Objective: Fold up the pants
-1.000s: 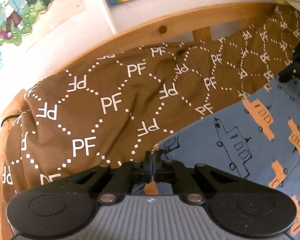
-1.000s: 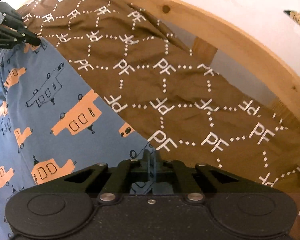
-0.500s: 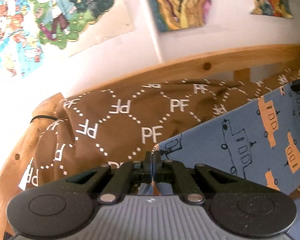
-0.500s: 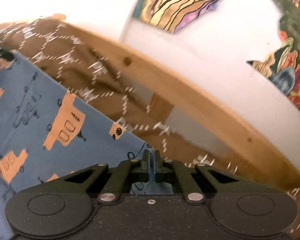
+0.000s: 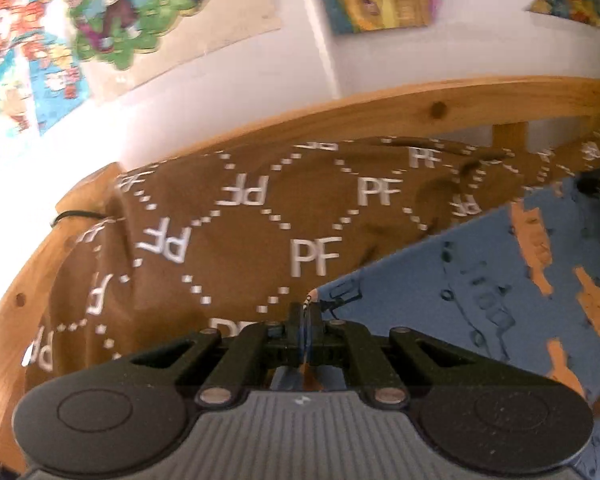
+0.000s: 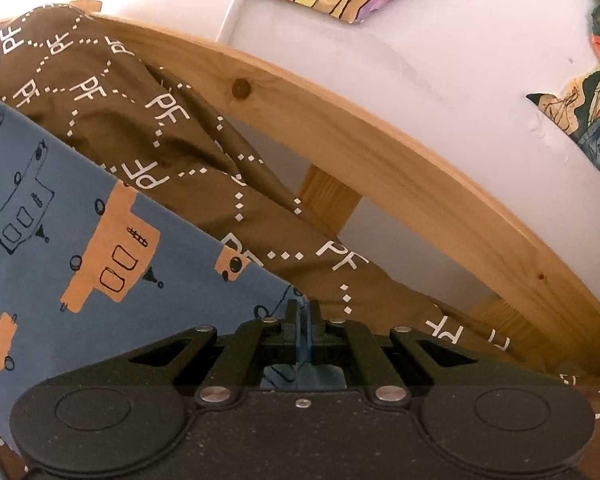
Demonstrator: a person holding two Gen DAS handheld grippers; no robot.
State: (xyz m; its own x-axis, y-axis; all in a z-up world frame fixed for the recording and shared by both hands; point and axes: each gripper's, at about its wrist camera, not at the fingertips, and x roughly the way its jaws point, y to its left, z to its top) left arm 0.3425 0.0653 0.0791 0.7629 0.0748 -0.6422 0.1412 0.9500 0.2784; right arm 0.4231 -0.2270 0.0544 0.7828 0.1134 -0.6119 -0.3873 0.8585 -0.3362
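Claws (image 5: pixel 306 312) (image 6: pixel 302 310) pinch pants (image 6: pixel 80 248) over brown PF-print bedspread (image 5: pixel 260 240) (wood bedframe (image 6: pixel 380 160) behind).

The left matte black plastic hand-held gripper (image 5: pixel 306 312) is built of angled linkage bars fixed by silver round screws, with two round black discs at the sides and a ribbed grey centre plate bearing a small white mark. The right hand-held gripper (image 6: pixel 302 312) is shaped alike, but its centre plate is speckled black.
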